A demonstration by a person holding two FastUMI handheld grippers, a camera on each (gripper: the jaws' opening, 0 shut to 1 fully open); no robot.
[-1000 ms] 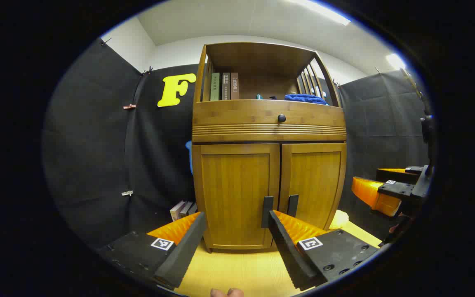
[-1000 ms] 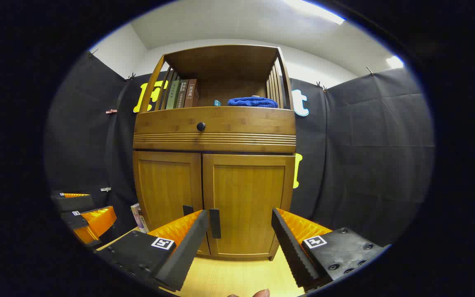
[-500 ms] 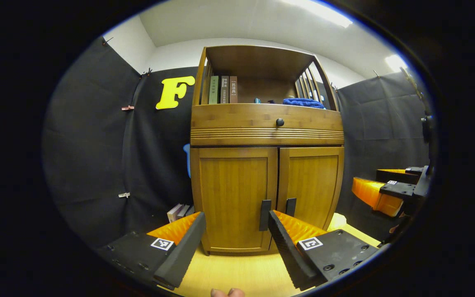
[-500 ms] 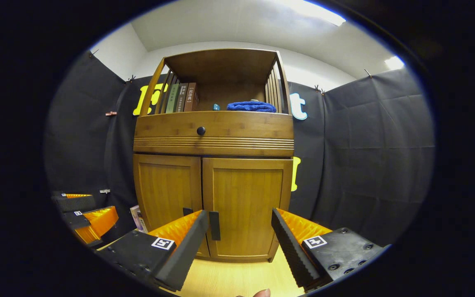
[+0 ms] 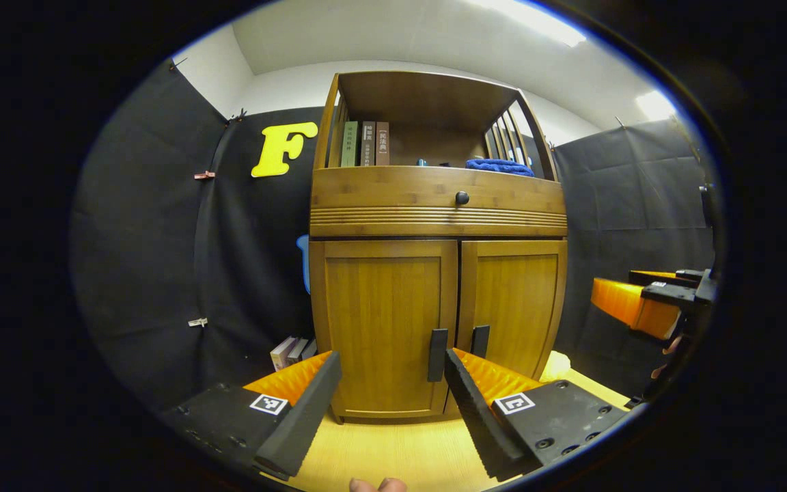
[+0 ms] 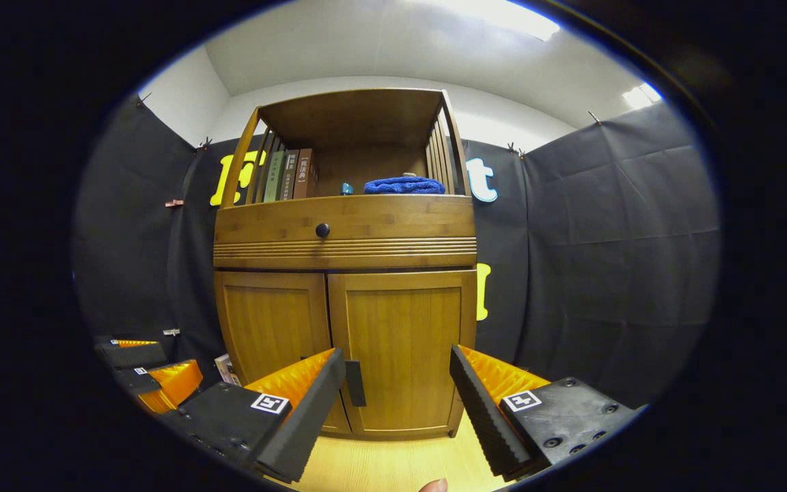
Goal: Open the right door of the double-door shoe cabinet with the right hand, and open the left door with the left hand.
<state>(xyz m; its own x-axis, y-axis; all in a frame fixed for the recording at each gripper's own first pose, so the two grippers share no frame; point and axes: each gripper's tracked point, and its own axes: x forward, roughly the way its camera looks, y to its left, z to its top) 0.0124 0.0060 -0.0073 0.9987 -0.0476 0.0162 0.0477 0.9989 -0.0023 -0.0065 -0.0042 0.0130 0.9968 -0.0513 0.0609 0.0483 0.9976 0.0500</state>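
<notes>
While both doors of the shoe cabinet (image 6: pixel 344 301) stand shut, the step in hand is the approach to the right door handle (image 6: pixel 354 383). The right gripper (image 6: pixel 397 403) hangs short of it, fingers spread wide and holding nothing; the left gripper (image 5: pixel 389 402) is likewise spread and empty before the left door handle (image 5: pixel 437 354). Both handles sit at the doors' inner edges, low down. Recommended: shift the right gripper leftward to straddle the handle, then pull outward along the hinge arc.
</notes>
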